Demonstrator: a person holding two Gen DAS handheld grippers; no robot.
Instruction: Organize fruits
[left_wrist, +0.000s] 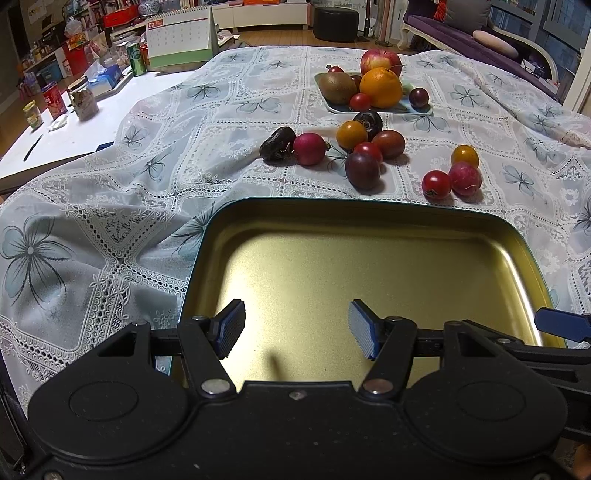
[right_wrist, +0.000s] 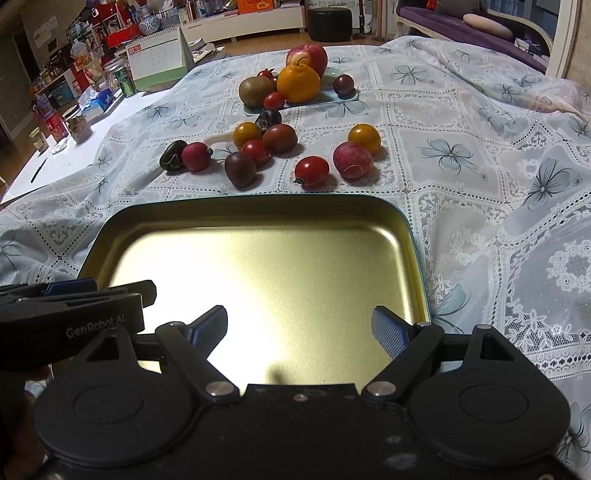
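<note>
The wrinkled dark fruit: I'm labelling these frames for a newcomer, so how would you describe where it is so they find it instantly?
Start at the gold tray in front, then look past its far rim to the loose fruit on the lace tablecloth. The wrinkled dark fruit is at the far left end, touching a pink-red radish. Only it is shrivelled, nearly black.

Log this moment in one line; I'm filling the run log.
left tool open, empty | right tool open, empty | gold tray empty | loose fruits on tablecloth | plate holds fruit

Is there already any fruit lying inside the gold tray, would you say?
No, the gold tray shows only bare metal, and the small fruits lie on the tablecloth beyond it.
</note>
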